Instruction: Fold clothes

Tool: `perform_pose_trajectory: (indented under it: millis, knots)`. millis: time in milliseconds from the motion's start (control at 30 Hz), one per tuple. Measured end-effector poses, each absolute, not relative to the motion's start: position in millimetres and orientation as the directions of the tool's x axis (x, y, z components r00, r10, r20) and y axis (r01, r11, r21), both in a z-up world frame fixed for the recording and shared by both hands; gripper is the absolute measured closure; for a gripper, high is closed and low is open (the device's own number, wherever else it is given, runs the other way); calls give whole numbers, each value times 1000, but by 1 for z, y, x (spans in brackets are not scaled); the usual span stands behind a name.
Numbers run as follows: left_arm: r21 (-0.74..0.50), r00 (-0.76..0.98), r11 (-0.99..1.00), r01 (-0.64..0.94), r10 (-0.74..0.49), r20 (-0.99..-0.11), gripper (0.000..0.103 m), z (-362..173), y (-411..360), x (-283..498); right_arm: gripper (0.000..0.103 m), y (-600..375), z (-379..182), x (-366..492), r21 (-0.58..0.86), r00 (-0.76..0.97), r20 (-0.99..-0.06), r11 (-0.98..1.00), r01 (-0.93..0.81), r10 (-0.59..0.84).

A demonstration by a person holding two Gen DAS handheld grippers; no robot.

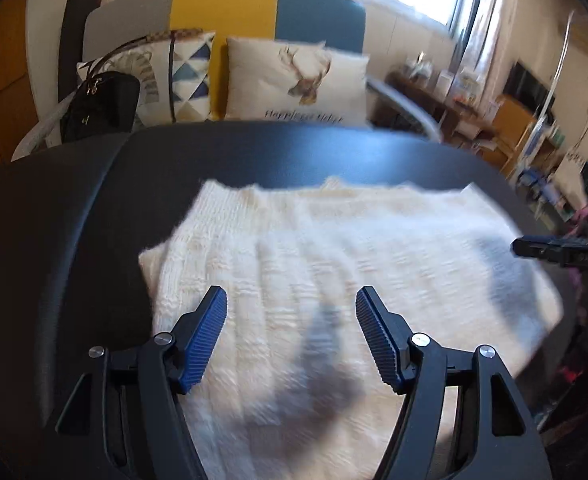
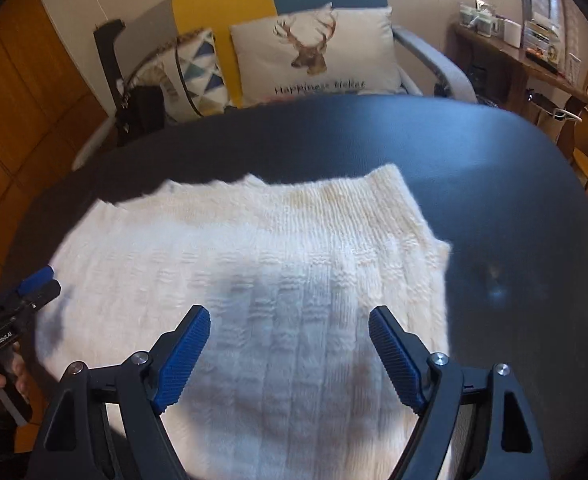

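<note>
A cream knitted sweater (image 1: 334,248) lies flat on the dark table (image 1: 73,220); in the right wrist view the same sweater (image 2: 253,248) spreads from the left edge to the table's middle. My left gripper (image 1: 291,300) hovers above its near left part, jaws wide apart with nothing between the blue pads. My right gripper (image 2: 289,320) hangs over the near right part, also wide apart and empty. The tip of the right gripper (image 1: 534,248) shows at the right edge of the left wrist view. The left gripper (image 2: 37,284), held in a hand, shows at the left edge of the right wrist view.
Behind the table stands a sofa (image 1: 221,8) with a deer cushion (image 1: 294,80), a triangle-pattern cushion (image 1: 185,76) and a black bag (image 1: 97,104). A wooden shelf (image 2: 518,60) with jars sits at the right. Bare dark table (image 2: 514,208) lies right of the sweater.
</note>
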State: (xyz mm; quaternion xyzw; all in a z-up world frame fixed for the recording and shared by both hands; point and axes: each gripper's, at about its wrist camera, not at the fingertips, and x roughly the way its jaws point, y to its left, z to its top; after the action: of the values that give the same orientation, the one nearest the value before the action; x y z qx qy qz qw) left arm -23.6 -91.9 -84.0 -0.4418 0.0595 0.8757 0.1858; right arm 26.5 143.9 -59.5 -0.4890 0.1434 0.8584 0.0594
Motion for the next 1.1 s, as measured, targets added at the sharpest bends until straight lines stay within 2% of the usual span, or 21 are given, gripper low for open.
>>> perform_pose_trajectory:
  millis: [33,67,167,267,367,467,533,567,600,633,700,733,767,833,900,933,967,1000,1033,1100]
  knots:
    - [-18,-534,-925,-378,234,-812,31,-95,-91,-21,20,141,-74,21,98,-439,-898,-959,-264,29]
    - [-15,-560,-922,-388,249,-791,31,-96,-95,-15,10,141,-87,19,42,-415,-907,-964,-261,72]
    - [-45,-569,-921,-386,277,-774,31,-90,-102,-6,11,146,-84,22,94,-440,-898,-960,-265,34]
    - [-152,-564,-916,-373,353,-746,31,-76,-110,-13,15,138,-63,16,91,-471,-881,-964,-251,39]
    - [-211,-580,-897,-388,416,-701,31,-59,-105,-23,15,104,-54,-4,126,-503,-863,-983,-131,-44]
    - [-166,-535,-886,-433,401,-744,31,-68,-80,-41,15,64,-55,-30,155,-499,-856,-988,-1,-134]
    - [-31,-485,-890,-455,277,-830,30,-96,-59,-53,15,37,-64,-49,147,-466,-870,-987,73,-163]
    - [-3,-496,-888,-460,260,-828,25,-103,-57,-53,10,27,-77,-57,88,-446,-887,-993,82,-115]
    - [-11,-517,-889,-457,276,-810,24,-103,-60,-52,3,18,-90,-65,25,-428,-902,-995,91,-62]
    - [-32,-504,-890,-455,288,-814,24,-100,-63,-53,0,17,-91,-68,34,-422,-904,-996,86,-67]
    - [-91,-501,-893,-441,329,-801,25,-87,-72,-57,2,23,-85,-70,76,-421,-902,-995,68,-98]
    - [-115,-514,-896,-429,347,-785,25,-79,-77,-58,11,28,-78,-71,106,-427,-896,-993,57,-120]
    - [-140,-530,-896,-421,369,-763,25,-71,-83,-60,15,29,-72,-73,115,-441,-889,-992,52,-126]
    - [-177,-555,-892,-415,402,-728,25,-59,-87,-66,15,32,-60,-77,128,-471,-872,-991,44,-134]
    - [-163,-545,-892,-422,393,-740,25,-62,-77,-79,15,29,-75,-92,128,-437,-890,-991,37,-131]
    - [-132,-525,-898,-420,360,-771,25,-71,-69,-87,15,27,-83,-99,127,-418,-899,-991,34,-130]
    - [-88,-496,-908,-411,303,-814,25,-86,-63,-98,6,24,-99,-107,103,-376,-921,-994,32,-108]
    - [-44,-464,-916,-398,243,-852,25,-103,-59,-109,3,25,-101,-107,87,-414,-905,-996,33,-93]
    - [-33,-465,-917,-397,233,-854,22,-108,-58,-111,3,23,-102,-109,79,-413,-906,-996,37,-87]
    - [-32,-479,-913,-406,243,-844,22,-102,-58,-111,9,26,-95,-107,92,-400,-910,-994,52,-105]
